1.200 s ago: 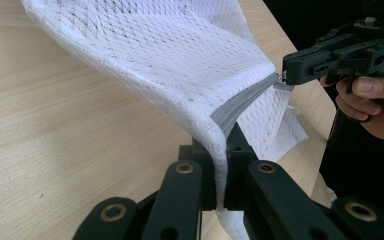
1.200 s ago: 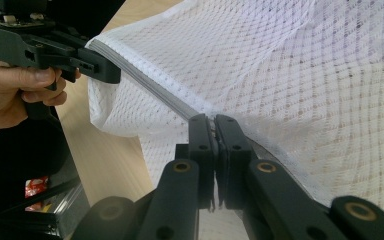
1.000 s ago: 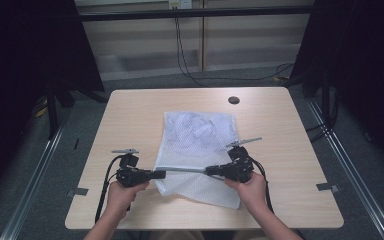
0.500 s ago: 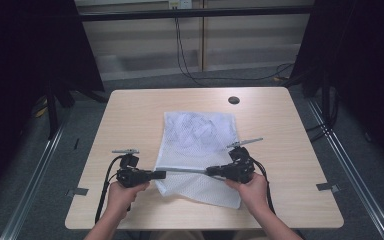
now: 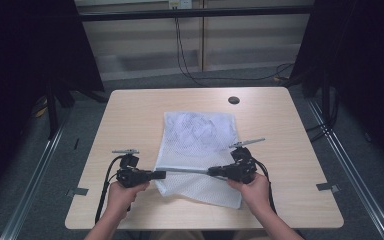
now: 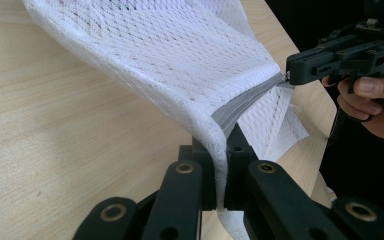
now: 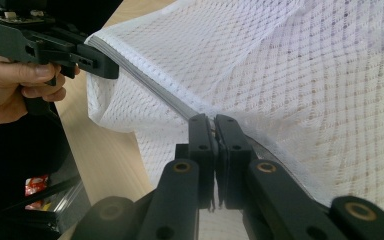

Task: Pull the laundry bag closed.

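A white mesh bag [image 5: 200,137] lies along the middle of the wooden table [image 5: 130,115], and clothing shows faintly through its far half. Its grey zipper [image 5: 187,171] is pulled taut, lifted off the table between the two grippers. My left gripper [image 5: 162,174] is shut on the zipper's left end, the mesh bag [image 6: 180,55] pinched between its jaws [image 6: 221,146]. My right gripper [image 5: 211,172] is shut on the zipper's right end [image 7: 214,122]. In the left gripper view the right gripper [image 6: 287,75] grips the zipper [image 6: 245,100]. The right gripper view shows the left gripper [image 7: 112,67] at the zipper [image 7: 150,82].
A black round grommet [image 5: 234,100] sits in the table near its far edge. The bag's near flap hangs down to the tabletop close to the front edge. Cables hang behind the table. A red packet [image 7: 35,185] lies on the floor below.
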The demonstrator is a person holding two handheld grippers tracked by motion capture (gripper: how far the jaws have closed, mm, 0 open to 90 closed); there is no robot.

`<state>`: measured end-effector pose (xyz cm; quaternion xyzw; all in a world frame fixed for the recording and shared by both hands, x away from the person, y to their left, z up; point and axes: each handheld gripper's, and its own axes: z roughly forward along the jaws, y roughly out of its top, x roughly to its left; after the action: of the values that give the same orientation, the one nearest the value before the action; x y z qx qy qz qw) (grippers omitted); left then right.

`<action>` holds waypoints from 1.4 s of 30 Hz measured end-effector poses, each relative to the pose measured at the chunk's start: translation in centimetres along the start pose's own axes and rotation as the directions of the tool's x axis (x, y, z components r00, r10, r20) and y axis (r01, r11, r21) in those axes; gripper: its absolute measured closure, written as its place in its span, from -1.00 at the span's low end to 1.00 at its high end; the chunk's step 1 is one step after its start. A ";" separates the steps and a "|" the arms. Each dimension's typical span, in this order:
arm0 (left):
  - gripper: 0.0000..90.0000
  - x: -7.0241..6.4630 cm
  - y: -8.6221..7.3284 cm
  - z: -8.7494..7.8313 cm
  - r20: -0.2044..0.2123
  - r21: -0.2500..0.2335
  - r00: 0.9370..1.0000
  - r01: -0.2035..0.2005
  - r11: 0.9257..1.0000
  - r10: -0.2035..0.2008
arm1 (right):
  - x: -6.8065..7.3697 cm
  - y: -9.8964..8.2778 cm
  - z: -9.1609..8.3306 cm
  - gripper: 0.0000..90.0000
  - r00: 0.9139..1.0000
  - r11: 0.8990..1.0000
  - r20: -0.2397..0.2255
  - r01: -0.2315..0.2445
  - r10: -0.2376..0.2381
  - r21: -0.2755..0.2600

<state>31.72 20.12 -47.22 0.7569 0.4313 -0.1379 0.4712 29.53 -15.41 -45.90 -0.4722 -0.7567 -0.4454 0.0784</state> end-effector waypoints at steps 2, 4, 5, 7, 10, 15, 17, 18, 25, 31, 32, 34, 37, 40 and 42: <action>0.96 0.1 0.0 -0.1 -0.004 -0.002 1.000 -0.002 1.000 0.002 | 0.0 0.0 -0.1 0.93 1.000 1.000 0.009 0.004 -0.004 0.004; 0.96 0.1 0.0 -0.1 -0.004 -0.006 1.000 0.001 1.000 -0.002 | -0.2 -0.1 -0.2 0.93 1.000 1.000 0.008 -0.004 0.004 0.000; 0.96 0.1 0.0 -0.1 -0.001 -0.003 1.000 0.000 1.000 0.000 | -0.3 -0.1 -0.3 0.93 1.000 1.000 0.008 -0.005 0.005 -0.003; 0.96 0.0 0.0 -0.1 -0.002 -0.001 1.000 -0.002 1.000 0.002 | -0.4 -0.1 -0.4 0.93 1.000 1.000 0.005 -0.006 0.006 -0.003; 0.96 0.0 0.0 0.0 0.000 -0.002 1.000 -0.002 1.000 0.002 | -0.3 -0.1 -0.5 0.93 1.000 1.000 0.006 -0.005 0.005 -0.001; 0.96 0.0 0.0 -0.1 0.000 -0.002 1.000 0.000 1.000 0.000 | -0.3 -0.1 -0.5 0.93 1.000 1.000 0.003 -0.003 0.003 0.002; 0.96 0.0 0.0 0.0 -0.003 0.003 1.000 -0.008 1.000 0.008 | -0.3 -0.2 -0.6 0.93 1.000 1.000 0.002 -0.004 0.004 0.003; 0.96 0.0 0.0 0.0 0.001 0.002 1.000 -0.003 1.000 0.003 | -0.3 -0.2 -0.6 0.93 1.000 1.000 0.000 -0.005 0.005 0.004; 0.96 0.0 0.0 0.0 -0.004 0.002 1.000 -0.006 1.000 0.006 | -0.3 -0.2 -0.7 0.93 1.000 1.000 0.001 0.000 0.000 0.004; 0.96 0.0 0.0 0.0 -0.004 0.001 1.000 -0.004 1.000 0.004 | -0.3 -0.2 -0.7 0.93 1.000 1.000 0.006 0.001 -0.001 0.007; 0.96 0.0 0.0 0.0 -0.004 0.001 1.000 -0.005 1.000 0.005 | -0.5 -0.3 -0.8 0.93 1.000 1.000 0.000 -0.006 0.006 0.003; 0.96 0.0 0.0 0.0 -0.003 0.000 1.000 -0.003 1.000 0.003 | -0.5 -0.3 -0.9 0.93 1.000 1.000 0.001 -0.003 0.003 0.003; 0.96 0.0 0.0 0.0 -0.006 0.002 1.000 -0.007 1.000 0.007 | -0.6 -0.3 -1.0 0.93 1.000 1.000 0.003 -0.005 0.005 0.002; 0.96 0.0 0.0 0.0 -0.006 0.002 1.000 -0.007 1.000 0.007 | -0.6 -0.3 -1.0 0.93 1.000 1.000 0.000 -0.004 0.004 0.006; 0.96 0.0 0.0 0.0 -0.004 0.000 1.000 -0.003 1.000 0.003 | -0.5 -0.3 -1.0 0.93 1.000 1.000 0.002 -0.005 0.005 0.005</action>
<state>31.71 20.10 -47.22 0.7579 0.4311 -0.1356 0.4705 29.22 -16.56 -45.78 -0.4741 -0.7569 -0.4427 0.0799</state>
